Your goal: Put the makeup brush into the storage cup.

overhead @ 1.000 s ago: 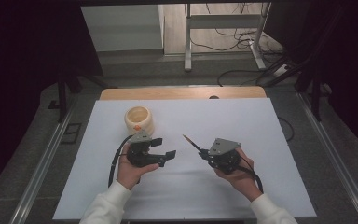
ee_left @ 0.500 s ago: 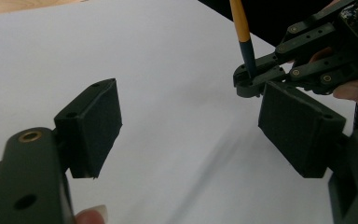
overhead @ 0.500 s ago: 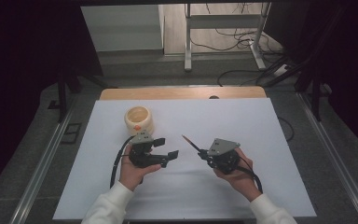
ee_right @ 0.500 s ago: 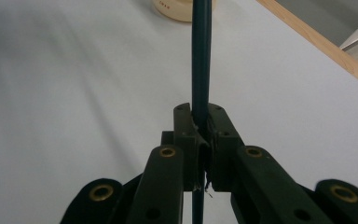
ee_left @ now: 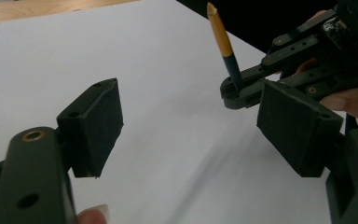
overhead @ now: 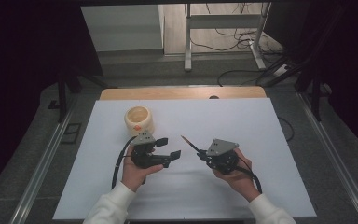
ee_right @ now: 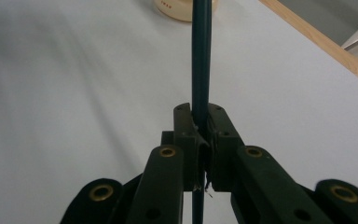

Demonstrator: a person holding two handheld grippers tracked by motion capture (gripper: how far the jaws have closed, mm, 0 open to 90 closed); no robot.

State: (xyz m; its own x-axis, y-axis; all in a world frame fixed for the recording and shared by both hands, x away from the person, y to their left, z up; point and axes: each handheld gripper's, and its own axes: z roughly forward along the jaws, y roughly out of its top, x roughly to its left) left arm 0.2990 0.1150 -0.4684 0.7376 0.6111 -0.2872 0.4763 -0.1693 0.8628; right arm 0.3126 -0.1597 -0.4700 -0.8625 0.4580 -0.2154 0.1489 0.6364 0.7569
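A cream cup stands on the white table, at the far left. Black cables lie on the floor beyond.

The white sheet-covered surface lies bare across its right half, its far edge and the near strip by the person's sleeves. One thing stands on it: a cream round cup-like pot at left of centre, just beyond the left gripper. Between that gripper's wide-apart jaws there is open room. The right gripper clamps a dark blue pencil with a sharpened wooden tip, which juts into the gap between the two grippers and narrows the passage there.
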